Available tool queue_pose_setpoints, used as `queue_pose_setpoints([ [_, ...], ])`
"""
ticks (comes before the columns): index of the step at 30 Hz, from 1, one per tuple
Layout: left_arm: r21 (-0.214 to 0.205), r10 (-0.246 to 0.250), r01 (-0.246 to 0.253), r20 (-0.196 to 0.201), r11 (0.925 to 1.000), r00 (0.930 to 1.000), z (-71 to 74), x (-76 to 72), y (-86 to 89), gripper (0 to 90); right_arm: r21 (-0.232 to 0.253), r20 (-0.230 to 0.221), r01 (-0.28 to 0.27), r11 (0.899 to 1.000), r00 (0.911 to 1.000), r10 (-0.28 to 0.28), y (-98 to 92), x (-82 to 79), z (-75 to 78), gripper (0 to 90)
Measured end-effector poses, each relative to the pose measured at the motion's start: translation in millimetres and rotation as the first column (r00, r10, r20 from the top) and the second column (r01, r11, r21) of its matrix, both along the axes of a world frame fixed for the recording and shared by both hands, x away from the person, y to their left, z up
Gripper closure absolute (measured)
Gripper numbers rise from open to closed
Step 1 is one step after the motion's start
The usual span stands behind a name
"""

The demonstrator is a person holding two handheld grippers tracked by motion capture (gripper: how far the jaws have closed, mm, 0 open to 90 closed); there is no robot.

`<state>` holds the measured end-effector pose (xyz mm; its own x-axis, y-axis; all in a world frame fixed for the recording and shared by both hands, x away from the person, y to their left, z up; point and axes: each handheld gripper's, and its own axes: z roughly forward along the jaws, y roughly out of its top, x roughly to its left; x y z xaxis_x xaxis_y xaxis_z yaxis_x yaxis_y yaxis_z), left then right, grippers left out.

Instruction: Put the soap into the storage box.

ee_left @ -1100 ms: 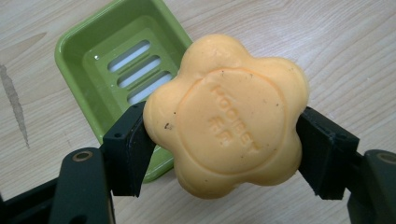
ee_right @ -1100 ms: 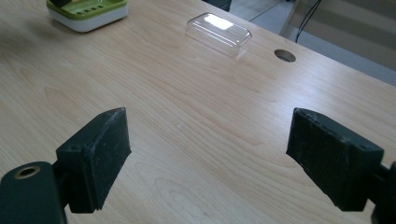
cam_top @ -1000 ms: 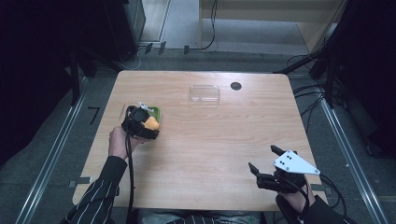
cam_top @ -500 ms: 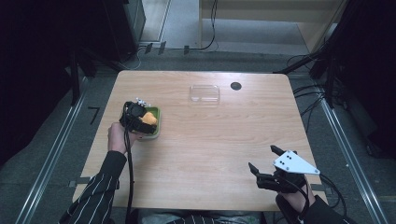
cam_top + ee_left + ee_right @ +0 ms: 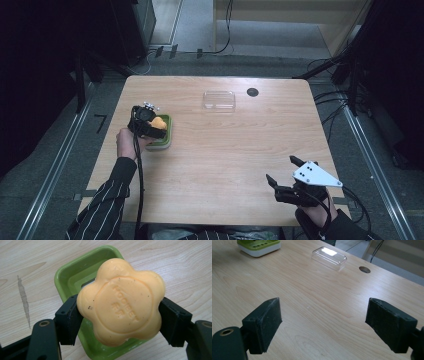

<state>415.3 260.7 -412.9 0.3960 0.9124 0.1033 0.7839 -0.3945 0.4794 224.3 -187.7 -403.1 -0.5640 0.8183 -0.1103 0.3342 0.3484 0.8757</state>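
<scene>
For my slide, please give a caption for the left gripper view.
Left gripper holds an orange flower-shaped soap above a green dish on the wooden table.

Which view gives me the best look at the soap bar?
The left gripper view: the orange flower-shaped soap bar is close up, clamped between the jaws over the green dish. The high view shows a small orange patch.

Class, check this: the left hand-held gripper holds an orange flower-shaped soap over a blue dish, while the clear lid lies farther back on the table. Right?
Not quite: the dish is green, not blue, as the left gripper view shows. The left hand-held gripper does hold the orange flower-shaped soap over it, and the clear lid lies farther back on the table.
</scene>
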Motion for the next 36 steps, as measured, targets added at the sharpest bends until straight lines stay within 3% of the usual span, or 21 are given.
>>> queue_pose_setpoints([
  [12,0.006,0.034,-0.033,-0.008,0.9994,0.9994,-6.1,8.8,1.2,28.6,-0.001,-0.002,-0.002,1.000,1.0000,0.002,0.2,0.0,-0.1,13.6],
  [36,0.033,0.081,-0.079,-0.077,0.9964,0.9938,-20.6,21.5,0.4,28.4,-0.001,-0.003,-0.002,1.000,1.0000,0.002,0.0,0.2,-0.2,13.6],
])
